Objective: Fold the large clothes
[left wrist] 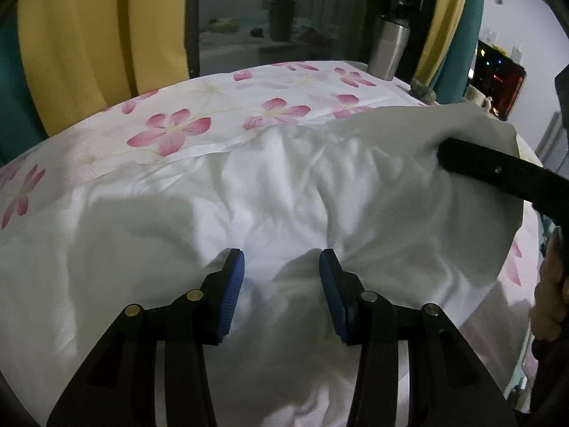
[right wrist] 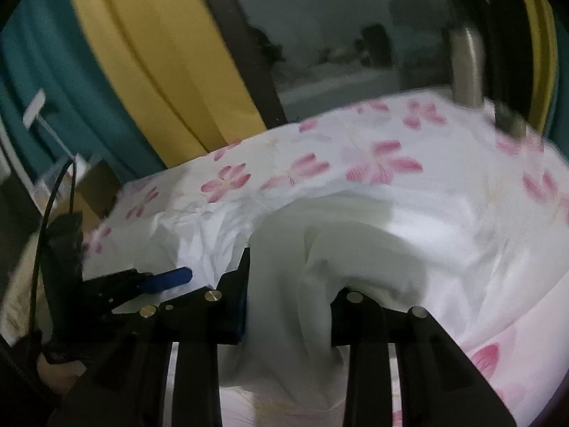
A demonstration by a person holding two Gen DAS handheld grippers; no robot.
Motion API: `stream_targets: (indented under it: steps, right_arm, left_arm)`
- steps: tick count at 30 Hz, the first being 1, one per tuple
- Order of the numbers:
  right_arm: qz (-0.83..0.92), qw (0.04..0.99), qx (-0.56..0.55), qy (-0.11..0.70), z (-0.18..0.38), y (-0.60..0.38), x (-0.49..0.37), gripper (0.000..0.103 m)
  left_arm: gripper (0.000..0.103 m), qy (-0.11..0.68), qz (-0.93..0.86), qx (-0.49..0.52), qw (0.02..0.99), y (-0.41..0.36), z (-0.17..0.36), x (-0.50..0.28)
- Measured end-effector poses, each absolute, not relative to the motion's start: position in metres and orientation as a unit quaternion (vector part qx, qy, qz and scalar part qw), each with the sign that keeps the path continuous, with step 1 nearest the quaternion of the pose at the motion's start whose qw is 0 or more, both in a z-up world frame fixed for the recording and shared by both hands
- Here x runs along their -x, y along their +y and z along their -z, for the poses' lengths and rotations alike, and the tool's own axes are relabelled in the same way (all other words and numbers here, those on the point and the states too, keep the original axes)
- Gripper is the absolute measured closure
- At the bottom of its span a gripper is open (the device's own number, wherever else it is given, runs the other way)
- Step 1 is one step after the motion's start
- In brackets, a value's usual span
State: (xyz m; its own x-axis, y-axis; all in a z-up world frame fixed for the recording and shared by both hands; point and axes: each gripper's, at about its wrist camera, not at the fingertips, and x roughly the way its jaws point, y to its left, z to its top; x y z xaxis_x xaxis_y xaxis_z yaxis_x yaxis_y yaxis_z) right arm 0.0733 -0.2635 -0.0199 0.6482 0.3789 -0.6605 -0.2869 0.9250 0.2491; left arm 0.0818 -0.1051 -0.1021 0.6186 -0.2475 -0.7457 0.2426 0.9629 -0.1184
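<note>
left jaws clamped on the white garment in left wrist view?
No: the left gripper rests on the white garment with its blue pads apart, pinching no fold.

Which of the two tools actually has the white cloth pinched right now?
The right tool: a bunched fold of the white garment is clamped between its fingers. The left tool stands open, pressing on flat cloth.
</note>
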Motion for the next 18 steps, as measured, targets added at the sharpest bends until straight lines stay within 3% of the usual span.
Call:
stream_targets:
  steps: [18]
  right_arm:
    - [-0.186, 0.913, 0.063, 0.357, -0.007, -0.161, -0.076, 0.072]
  left_arm:
    - [0.057, 0.357, 0.034, 0.082, 0.93, 0.032, 0.075, -0.042]
